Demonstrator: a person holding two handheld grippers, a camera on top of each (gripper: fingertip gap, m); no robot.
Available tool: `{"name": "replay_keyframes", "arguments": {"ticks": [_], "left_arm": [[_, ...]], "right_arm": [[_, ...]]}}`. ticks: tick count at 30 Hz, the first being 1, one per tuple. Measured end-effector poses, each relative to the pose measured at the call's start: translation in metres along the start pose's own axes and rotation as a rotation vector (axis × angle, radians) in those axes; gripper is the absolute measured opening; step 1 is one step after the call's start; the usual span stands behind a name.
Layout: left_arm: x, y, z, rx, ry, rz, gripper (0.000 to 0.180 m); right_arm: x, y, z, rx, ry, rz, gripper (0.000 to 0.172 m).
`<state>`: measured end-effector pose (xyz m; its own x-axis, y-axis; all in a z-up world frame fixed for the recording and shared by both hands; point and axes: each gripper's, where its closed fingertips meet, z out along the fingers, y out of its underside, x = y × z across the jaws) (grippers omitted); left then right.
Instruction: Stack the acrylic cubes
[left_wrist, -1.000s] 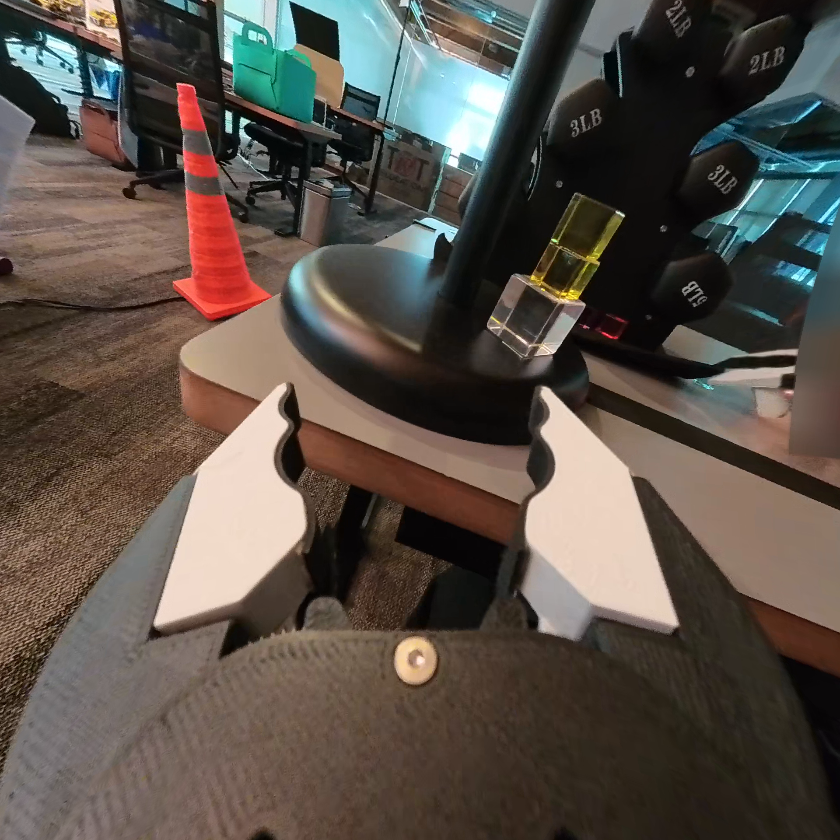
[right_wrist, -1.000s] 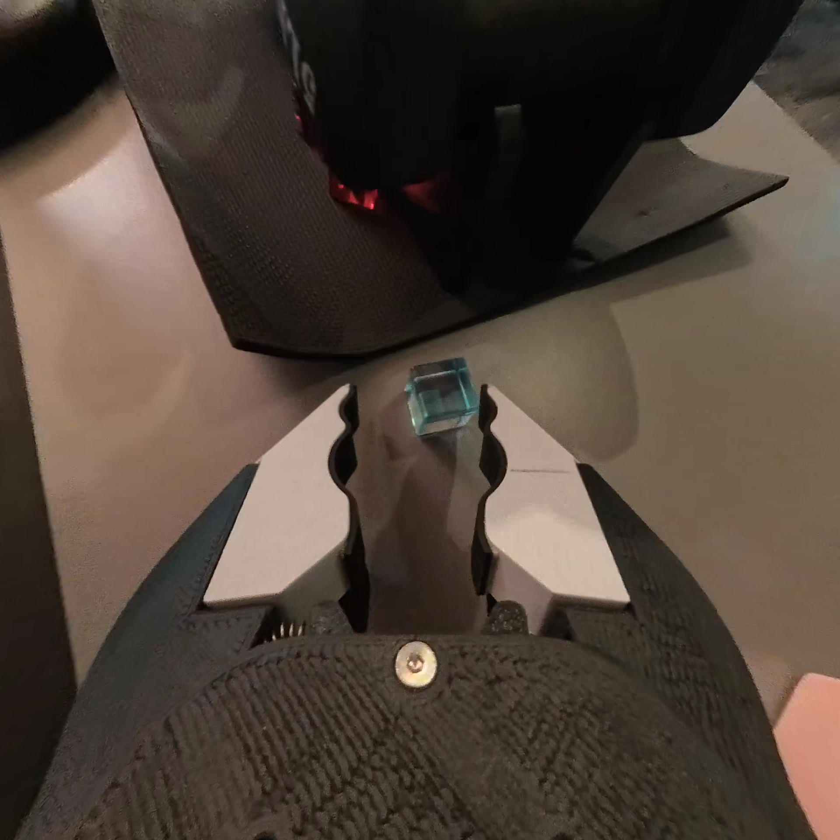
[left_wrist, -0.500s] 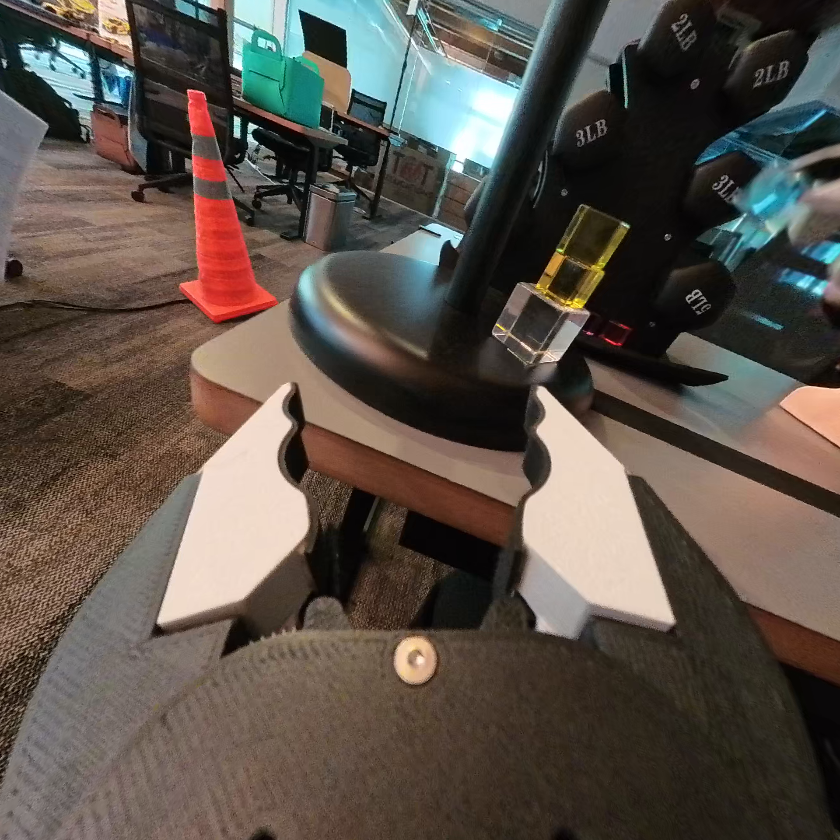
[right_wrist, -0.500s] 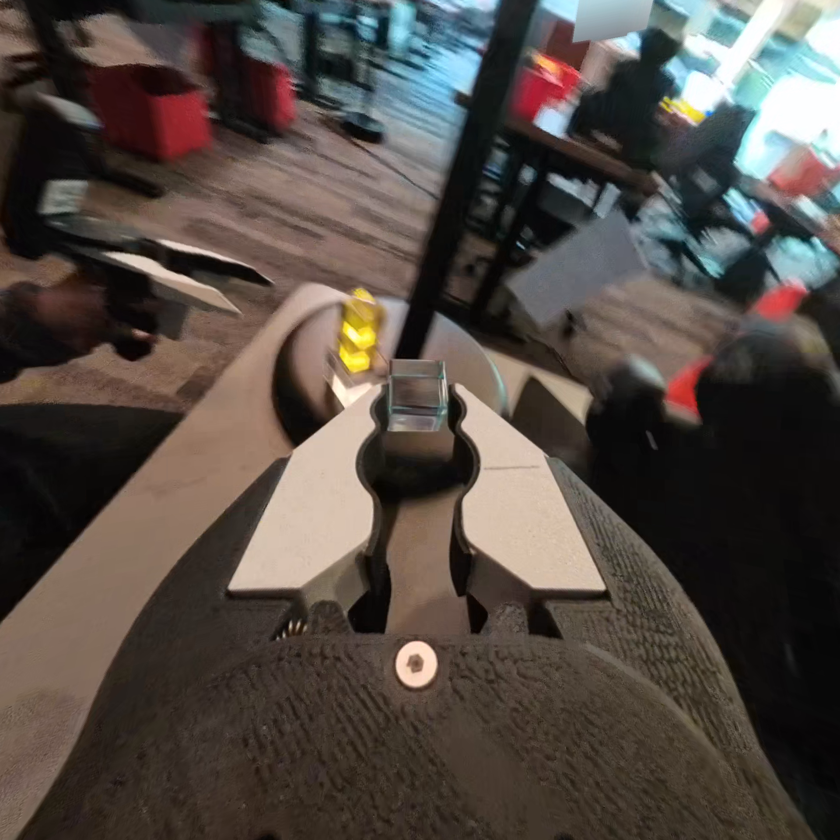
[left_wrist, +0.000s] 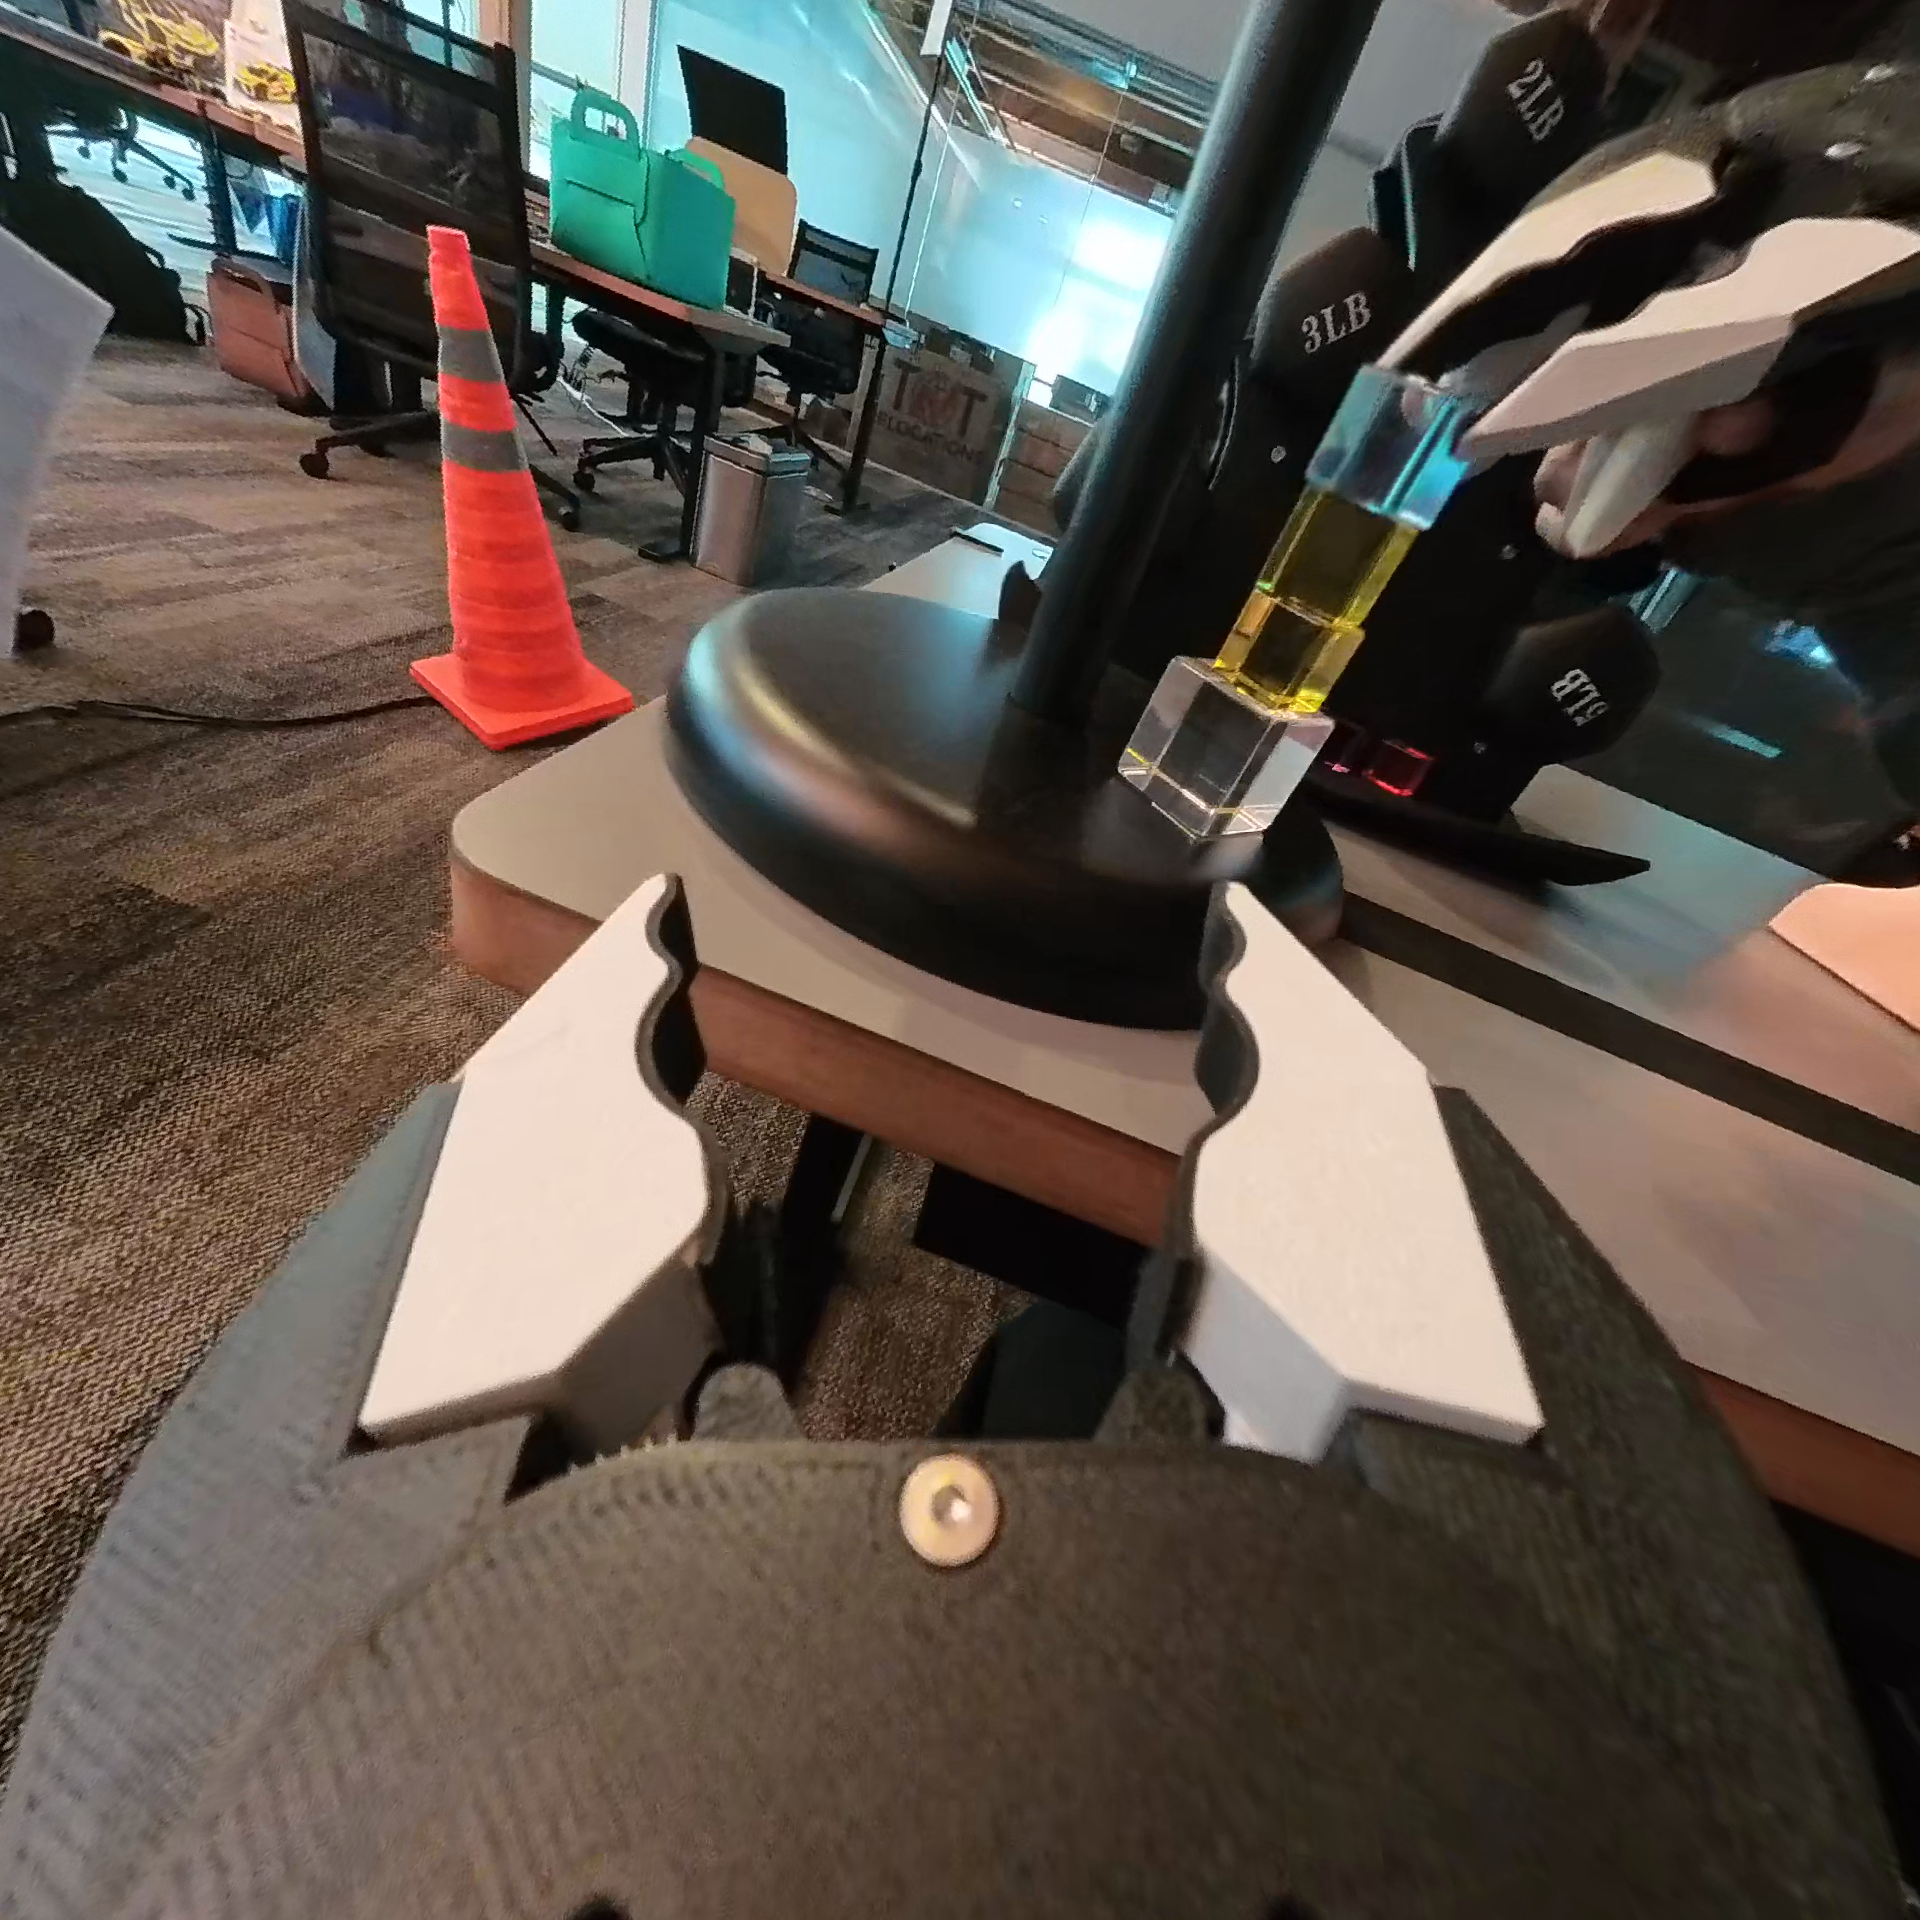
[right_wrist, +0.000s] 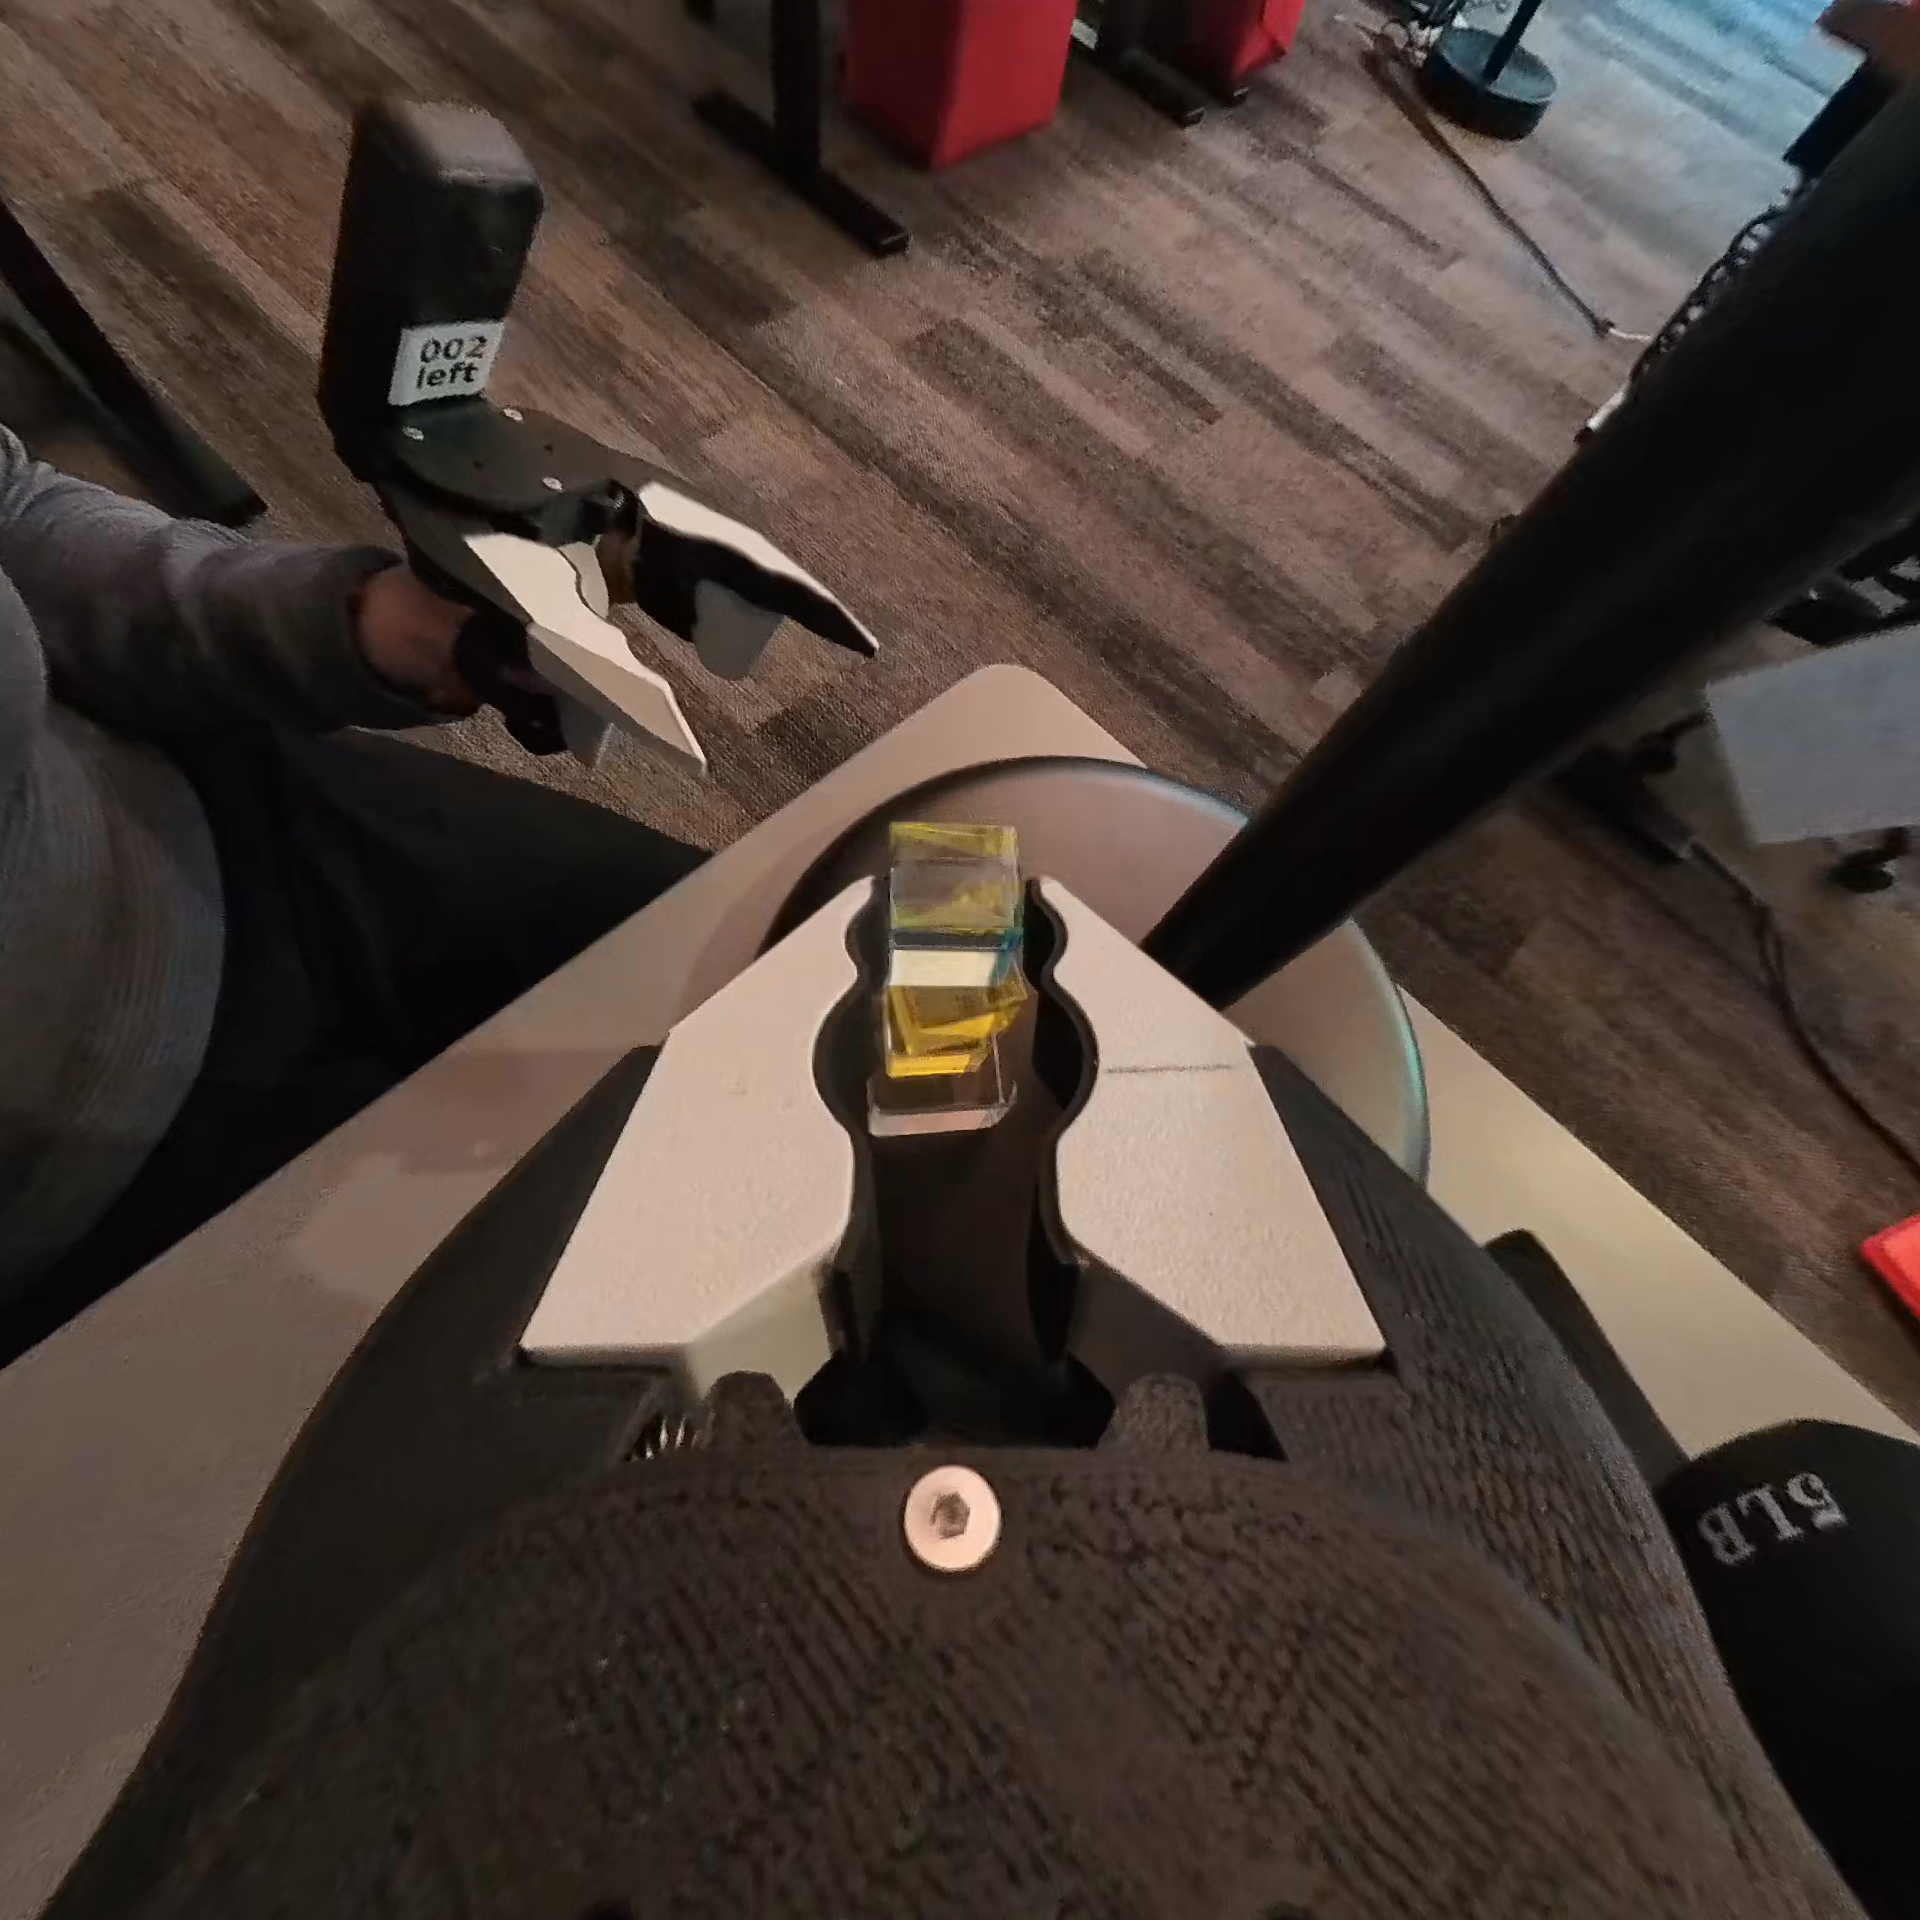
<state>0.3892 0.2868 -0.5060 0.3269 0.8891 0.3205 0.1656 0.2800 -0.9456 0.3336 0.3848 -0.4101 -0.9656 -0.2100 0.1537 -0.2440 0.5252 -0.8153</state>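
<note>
Blocked: black lamp pole (left_wrist: 1164, 343) and dumbbell rack (left_wrist: 1558, 312) crowded the cube stack (left_wrist: 1288, 613).
Free: table corner (left_wrist: 582, 821) lay open.

An open-plan office is showing here: rows of long desks (left_wrist: 665, 301) with rolling chairs (left_wrist: 405, 260) are standing on patterned grey carpet (left_wrist: 208, 644), and glass partition walls (left_wrist: 997, 239) are closing off the far side. An orange traffic cone (left_wrist: 499, 540) is standing off the table's (left_wrist: 582, 810) corner.
</note>
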Motion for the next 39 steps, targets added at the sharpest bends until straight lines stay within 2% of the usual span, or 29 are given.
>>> {"name": "replay_keyframes", "arguments": {"ticks": [5,6,7,9,11,13,15,17,19,22,24,26,28,30,31,32,36,39], "left_arm": [[-0.003,0.003,0.001,-0.003,-0.002,-0.008,0.097],[-0.003,0.004,0.002,-0.006,-0.001,-0.012,0.097],[-0.003,0.005,0.003,-0.010,0.000,-0.014,0.097],[-0.004,0.006,0.003,-0.015,-0.005,-0.010,0.098],[-0.009,0.004,0.000,-0.004,-0.025,-0.005,0.100],[-0.017,-0.001,-0.005,0.023,-0.057,-0.004,0.102],[-0.026,-0.005,-0.007,0.051,-0.081,-0.013,0.102],[-0.032,-0.007,-0.007,0.070,-0.090,-0.030,0.103],[-0.034,-0.006,-0.004,0.074,-0.084,-0.045,0.103],[-0.031,0.000,0.002,0.059,-0.070,-0.051,0.103],[-0.027,0.004,0.005,0.045,-0.057,-0.051,0.103],[-0.026,0.006,0.006,0.034,-0.054,-0.043,0.103],[-0.029,0.005,0.005,0.036,-0.068,-0.032,0.103],[-0.033,0.002,0.002,0.043,-0.075,-0.040,0.103],[-0.035,0.001,0.001,0.047,-0.079,-0.046,0.103],[-0.038,0.000,-0.001,0.051,-0.085,-0.050,0.103],[-0.048,-0.003,-0.005,0.062,-0.101,-0.068,0.102],[-0.046,-0.003,-0.005,0.068,-0.092,-0.079,0.102]], "right_arm": [[0.002,0.002,-0.002,0.041,0.029,0.015,0.025],[0.003,0.001,-0.003,0.053,0.047,0.013,0.029],[0.005,-0.001,-0.007,0.070,0.077,0.016,0.042],[0.014,-0.007,-0.025,0.112,0.205,0.032,0.062],[0.030,0.003,-0.061,0.119,0.455,0.047,0.062],[0.039,0.042,-0.101,0.009,0.707,0.087,0.048],[0.032,0.096,-0.125,-0.105,0.833,0.225,0.034],[0.014,0.147,-0.126,-0.164,0.833,0.429,0.034],[0.008,0.194,-0.136,-0.204,0.941,0.590,0.038],[0.013,0.233,-0.157,-0.191,1.127,0.705,0.043],[0.021,0.248,-0.163,-0.168,1.175,0.779,0.041],[0.028,0.252,-0.162,-0.140,1.173,0.846,0.030],[0.029,0.253,-0.161,-0.138,1.187,0.872,0.026],[0.025,0.248,-0.149,-0.132,1.132,0.870,0.042],[0.021,0.244,-0.137,-0.142,1.071,0.859,0.042],[0.019,0.240,-0.130,-0.175,1.052,0.816,0.039],[0.036,0.217,-0.134,-0.375,1.170,0.498,0.032],[0.057,0.209,-0.123,-0.450,1.149,0.497,0.035]]}}
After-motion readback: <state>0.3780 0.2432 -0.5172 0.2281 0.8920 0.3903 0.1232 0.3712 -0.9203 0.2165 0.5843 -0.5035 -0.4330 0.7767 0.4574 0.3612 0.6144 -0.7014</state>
